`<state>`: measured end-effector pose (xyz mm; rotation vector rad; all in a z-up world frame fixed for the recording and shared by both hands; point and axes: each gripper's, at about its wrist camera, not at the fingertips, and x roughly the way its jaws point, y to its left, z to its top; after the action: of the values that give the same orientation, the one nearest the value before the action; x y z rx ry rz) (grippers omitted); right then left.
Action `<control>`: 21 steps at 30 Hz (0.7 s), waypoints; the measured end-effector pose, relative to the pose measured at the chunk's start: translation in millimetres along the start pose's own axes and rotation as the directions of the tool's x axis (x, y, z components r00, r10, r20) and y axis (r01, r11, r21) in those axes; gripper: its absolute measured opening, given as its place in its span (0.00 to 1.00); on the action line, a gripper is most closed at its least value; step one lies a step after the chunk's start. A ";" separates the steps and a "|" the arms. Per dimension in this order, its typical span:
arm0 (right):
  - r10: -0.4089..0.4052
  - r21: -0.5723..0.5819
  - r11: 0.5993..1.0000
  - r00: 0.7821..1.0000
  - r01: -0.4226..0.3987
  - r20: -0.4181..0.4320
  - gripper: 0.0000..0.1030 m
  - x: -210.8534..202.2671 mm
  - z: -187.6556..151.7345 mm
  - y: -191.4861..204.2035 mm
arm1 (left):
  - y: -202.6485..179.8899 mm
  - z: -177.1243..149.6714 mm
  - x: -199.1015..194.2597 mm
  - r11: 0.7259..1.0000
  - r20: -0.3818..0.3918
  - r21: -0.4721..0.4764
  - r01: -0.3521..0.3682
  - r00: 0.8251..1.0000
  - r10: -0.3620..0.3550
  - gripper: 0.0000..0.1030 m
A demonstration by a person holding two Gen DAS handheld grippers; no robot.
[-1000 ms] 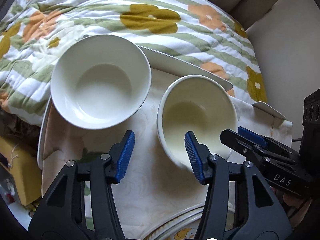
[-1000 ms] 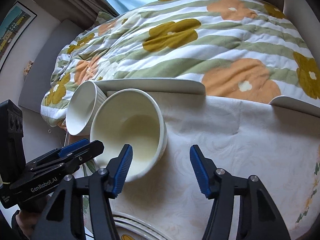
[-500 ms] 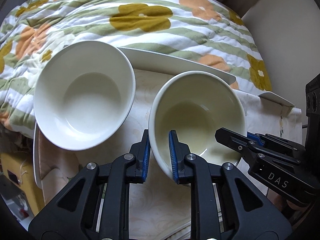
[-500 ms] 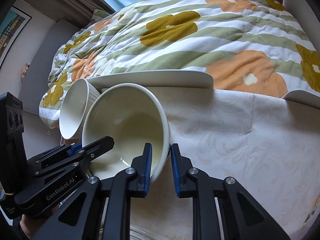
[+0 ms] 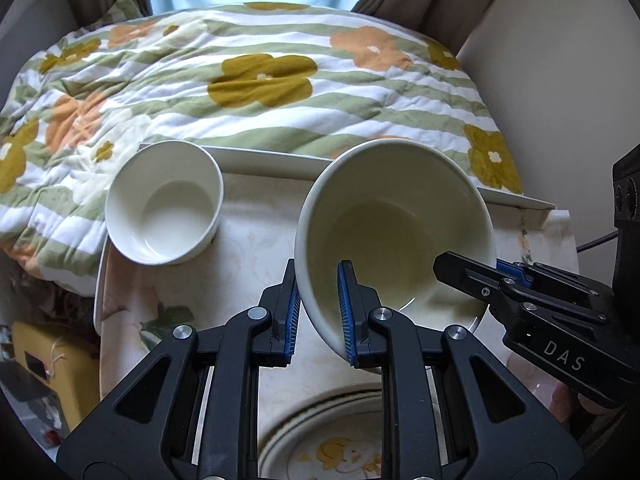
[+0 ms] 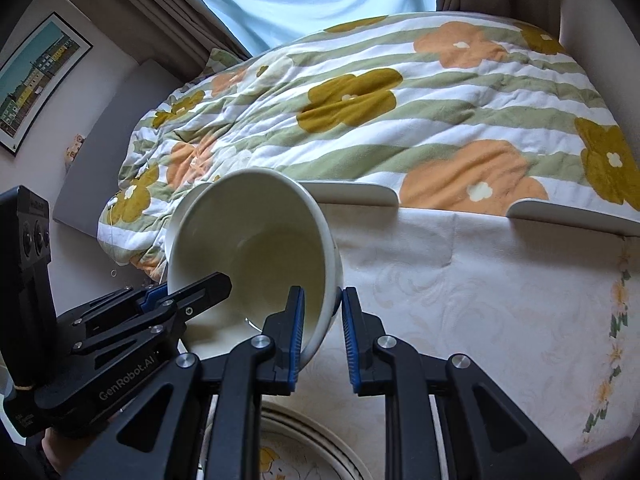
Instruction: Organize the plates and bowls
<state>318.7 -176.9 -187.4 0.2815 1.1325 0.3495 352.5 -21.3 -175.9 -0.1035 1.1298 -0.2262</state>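
A cream bowl point(image 5: 394, 232) is held tilted above the table by both grippers. My left gripper point(image 5: 318, 312) is shut on its near-left rim. My right gripper point(image 6: 318, 332) is shut on its near-right rim; the bowl shows in the right wrist view point(image 6: 256, 248). A second white bowl point(image 5: 164, 208) stands upright on the table's far left, apart from the grippers. A flower-patterned plate point(image 5: 332, 440) lies on the table at the near edge, below the held bowl; it also shows in the right wrist view point(image 6: 296, 448).
The table point(image 6: 480, 300) wears a pale patterned cloth with a raised white rim point(image 5: 272, 162) at the back. A bed with a flowered quilt point(image 5: 260, 80) lies right behind it. A wall point(image 5: 568, 60) stands on the right, a yellow object point(image 5: 44, 364) low on the left.
Both grippers shut on the cream bowl's rim and have lifted and tilted it up off the table. The white bowl stayed in place.
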 end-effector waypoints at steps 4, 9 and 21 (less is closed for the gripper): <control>0.011 -0.013 1.000 0.999 -0.010 0.042 0.17 -46.4 -16.8 -7.1 | -36.7 -18.6 -34.6 1.000 0.044 0.015 -0.001 0.999 0.000 0.15; 0.004 -0.032 0.999 0.996 -0.001 0.093 0.17 -104.1 -45.6 -28.1 | -92.2 -50.4 -70.9 0.999 0.092 0.032 0.007 0.996 -0.010 0.15; -0.091 0.093 0.992 0.989 0.081 0.119 0.17 -188.2 -126.0 -115.5 | -225.3 -118.1 -69.3 0.982 -0.003 0.154 0.108 0.994 -0.109 0.15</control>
<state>146.6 -353.9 -126.9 0.3264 1.0369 0.2033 188.9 -220.6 -120.7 -0.0281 1.0987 -0.4099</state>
